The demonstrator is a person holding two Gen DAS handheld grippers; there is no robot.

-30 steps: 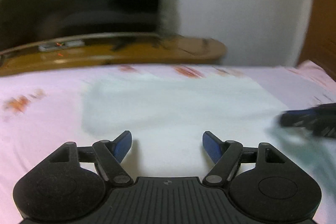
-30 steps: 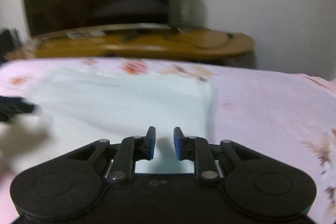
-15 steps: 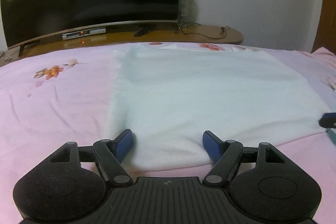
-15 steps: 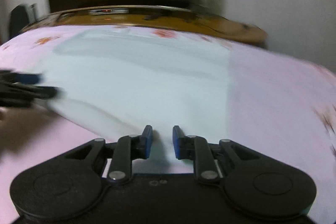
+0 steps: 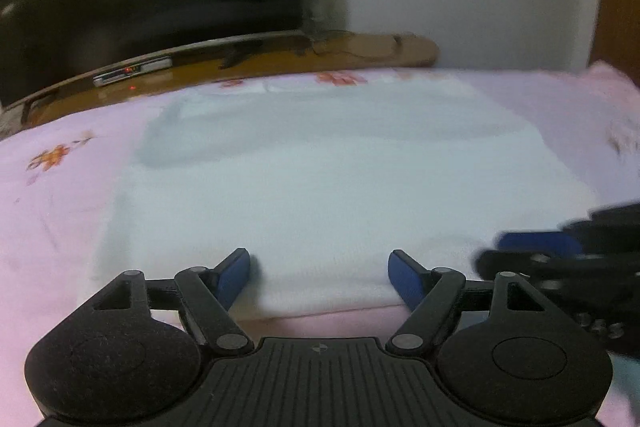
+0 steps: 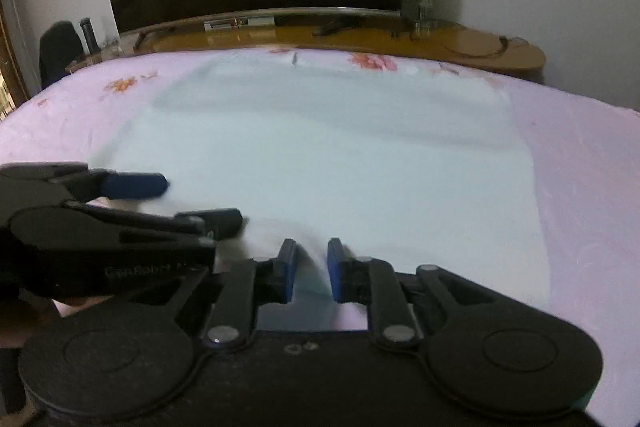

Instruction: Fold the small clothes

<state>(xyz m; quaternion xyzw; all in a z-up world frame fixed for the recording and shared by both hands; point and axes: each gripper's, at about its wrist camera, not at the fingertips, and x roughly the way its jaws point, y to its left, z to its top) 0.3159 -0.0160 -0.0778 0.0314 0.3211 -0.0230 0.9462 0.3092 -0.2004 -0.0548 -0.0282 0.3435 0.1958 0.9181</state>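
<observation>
White cloth (image 5: 320,187) lies flat on the pink bedsheet (image 5: 60,207); your left gripper (image 5: 320,277) stands wide open over its near edge, jaws astride the hem, ready to pinch. Only the right wrist view shows your right gripper (image 6: 312,273) nearly closed with a raised fold between its pads, though contact is unclear

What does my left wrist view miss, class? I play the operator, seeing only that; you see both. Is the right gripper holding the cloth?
Observer: Likely: the right gripper has narrow jaws with a raised fold of the white cloth between them.
Operator: And my left gripper?
Observer: The left gripper is open at the cloth's near left corner, one finger above the other.
Operator: Beyond the bed's left side?
Observer: A dark chair.
</observation>
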